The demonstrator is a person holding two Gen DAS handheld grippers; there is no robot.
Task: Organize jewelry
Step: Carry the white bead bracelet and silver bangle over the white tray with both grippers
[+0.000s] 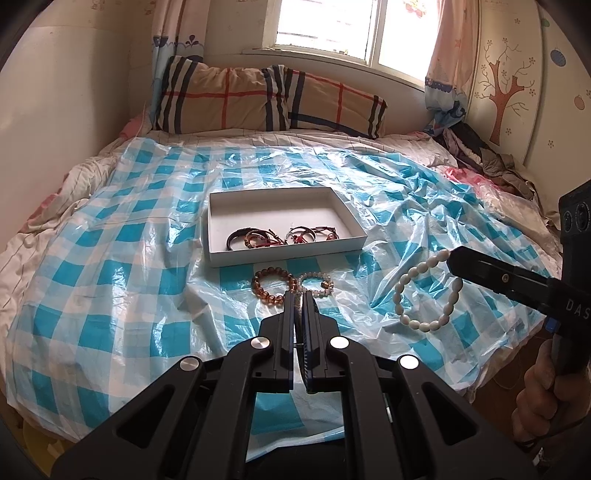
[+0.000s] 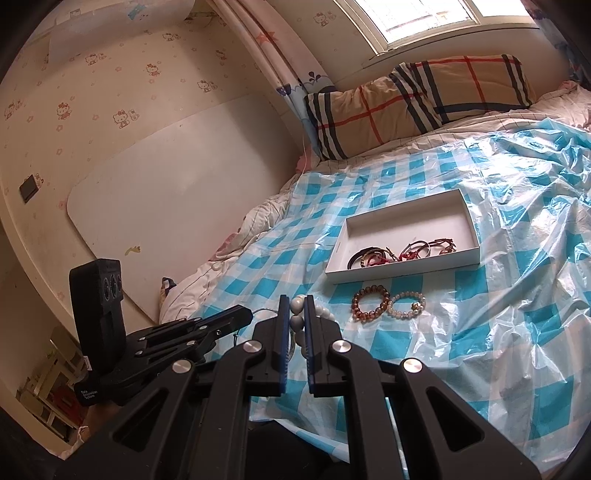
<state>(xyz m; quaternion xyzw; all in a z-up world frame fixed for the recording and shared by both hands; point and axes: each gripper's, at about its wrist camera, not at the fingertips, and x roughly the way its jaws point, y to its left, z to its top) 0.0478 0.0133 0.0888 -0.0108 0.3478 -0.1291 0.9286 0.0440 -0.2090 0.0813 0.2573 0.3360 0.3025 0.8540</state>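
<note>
Bed sheet (image 1: 110,240): two loose bracelets (image 1: 272,287) (box (image 1: 280,254) near).

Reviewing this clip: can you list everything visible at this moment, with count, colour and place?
white box: 1, white, open, on the checked sheet mid-bed
bracelets in box: several, dark, red and silver, along the box's near side; exact count unclear
amber bead bracelet: 1, brown, on the sheet just in front of the box
pale bead bracelet: 1, pinkish-white, beside the amber one
white bead bracelet: 1, white, hanging in the air from the right hand-held gripper
plastic sheet: 1, blue-white checked, covering the bed
pillow: 1, tan plaid, at the head
window: 1, bright, behind the pillow
left hand-held gripper: black, shut, empty
right hand-held gripper: black, shut on the white bead bracelet
</note>
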